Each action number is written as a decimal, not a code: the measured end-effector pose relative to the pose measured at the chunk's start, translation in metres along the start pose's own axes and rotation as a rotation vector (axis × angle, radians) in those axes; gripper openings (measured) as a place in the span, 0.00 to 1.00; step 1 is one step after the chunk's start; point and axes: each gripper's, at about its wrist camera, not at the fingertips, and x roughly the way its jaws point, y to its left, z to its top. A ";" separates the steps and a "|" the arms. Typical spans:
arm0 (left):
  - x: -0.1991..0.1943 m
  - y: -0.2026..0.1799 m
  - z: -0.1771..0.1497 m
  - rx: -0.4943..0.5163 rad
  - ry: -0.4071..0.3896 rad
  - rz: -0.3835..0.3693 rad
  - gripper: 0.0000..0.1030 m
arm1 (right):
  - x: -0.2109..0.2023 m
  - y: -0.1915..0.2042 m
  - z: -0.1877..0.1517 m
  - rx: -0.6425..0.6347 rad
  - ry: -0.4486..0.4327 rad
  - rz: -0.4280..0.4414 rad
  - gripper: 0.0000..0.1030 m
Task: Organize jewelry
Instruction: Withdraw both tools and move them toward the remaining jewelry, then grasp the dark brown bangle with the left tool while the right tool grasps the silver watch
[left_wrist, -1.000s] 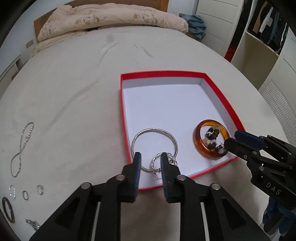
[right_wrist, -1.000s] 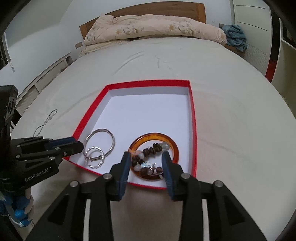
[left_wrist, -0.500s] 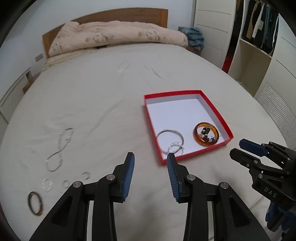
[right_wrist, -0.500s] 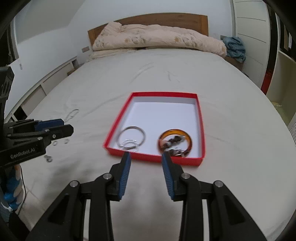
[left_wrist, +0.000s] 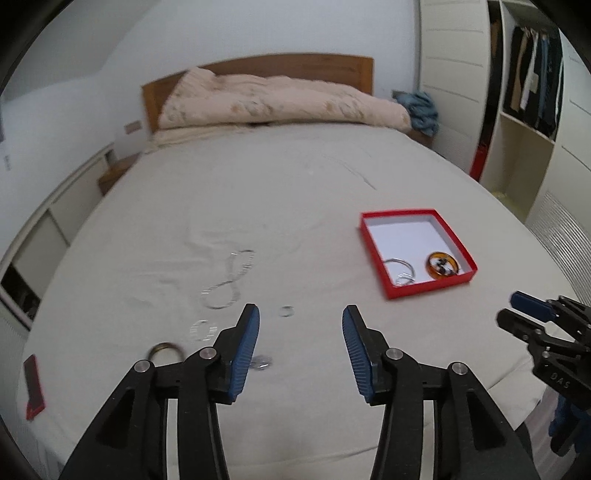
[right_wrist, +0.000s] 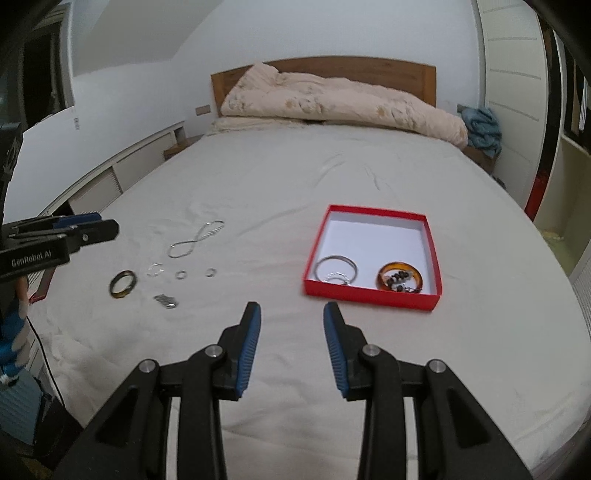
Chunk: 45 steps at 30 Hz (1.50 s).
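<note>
Both your grippers have pulled up and back from the red box (right_wrist: 372, 293); a second ago their tips sat right at its near wall, now the box lies mid-right in both views with bare sheet between.

Left gripper (left_wrist: 301, 334): jaws have just been opening and now stand wide apart, nothing between them. Right gripper (right_wrist: 291, 334): jaws parted, empty.

In the box: silver bangle (right_wrist: 336, 268) with a smaller twisted ring touching it, lower left corner; amber bangle (right_wrist: 399, 279) holding dark beads, lower right corner. So those drops look finished.

Left to collect, left of centre in the right wrist view, on the bed sheet (right_wrist: 332, 177): chain necklace (right_wrist: 195, 240) in a figure-eight, dark bangle (right_wrist: 123, 283), three small rings (right_wrist: 181, 274) in a row, a small silver clump (right_wrist: 166, 301).

The left gripper's widening suggests you are lining up the next pick there.
</note>
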 end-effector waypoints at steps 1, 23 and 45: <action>-0.009 0.008 -0.003 -0.008 -0.011 0.010 0.46 | -0.006 0.006 0.000 -0.006 -0.008 -0.001 0.33; -0.085 0.154 -0.106 -0.277 -0.081 0.217 0.54 | -0.060 0.111 -0.010 -0.098 -0.089 0.067 0.39; 0.083 0.228 -0.125 -0.418 0.147 0.245 0.55 | 0.134 0.149 -0.015 -0.145 0.213 0.244 0.39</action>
